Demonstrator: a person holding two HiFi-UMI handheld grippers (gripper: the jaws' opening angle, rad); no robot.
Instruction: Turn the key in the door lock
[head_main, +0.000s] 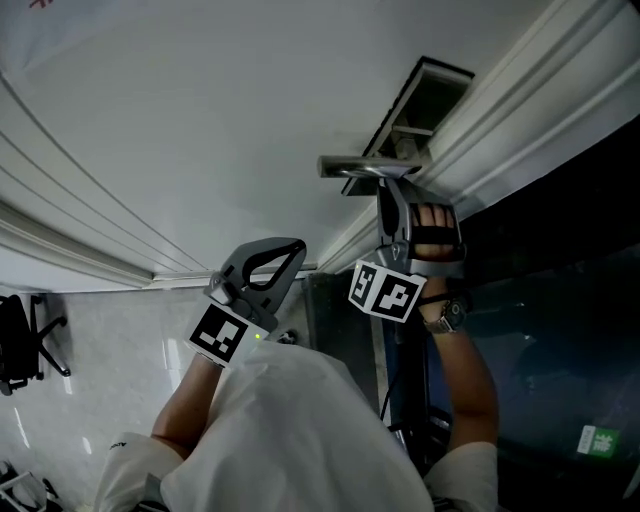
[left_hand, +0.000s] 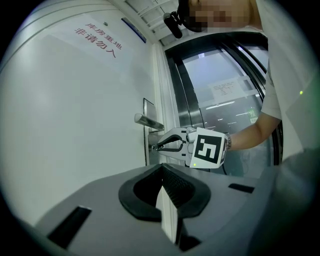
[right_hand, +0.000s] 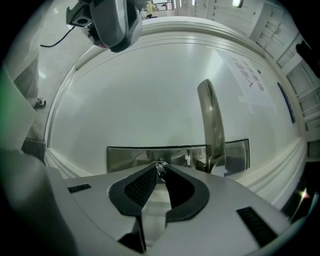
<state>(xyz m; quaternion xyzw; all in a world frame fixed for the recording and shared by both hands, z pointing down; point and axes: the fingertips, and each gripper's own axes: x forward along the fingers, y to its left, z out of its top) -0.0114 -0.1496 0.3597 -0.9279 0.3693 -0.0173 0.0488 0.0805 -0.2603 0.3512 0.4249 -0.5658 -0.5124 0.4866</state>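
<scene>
The metal door handle (head_main: 362, 168) juts from the white door (head_main: 200, 130), with the lock plate (right_hand: 130, 159) beside it. My right gripper (right_hand: 160, 169) is shut on a small metal key (right_hand: 160, 167) that sticks out of the plate. In the left gripper view, that gripper (left_hand: 156, 147) reaches level to the lock just below the handle (left_hand: 147, 121). In the head view, its fingers (head_main: 392, 215) end right under the handle. My left gripper (head_main: 298, 245) hangs apart from the door, shut and holding nothing, tips (left_hand: 162, 167) together.
A dark glass panel (head_main: 560, 300) in a frame stands right of the door. Red lettering (left_hand: 100, 41) is printed high on the door. An office chair (head_main: 25, 340) stands on the pale floor at the left. The person's forearm with a watch (head_main: 445, 315) stretches to the lock.
</scene>
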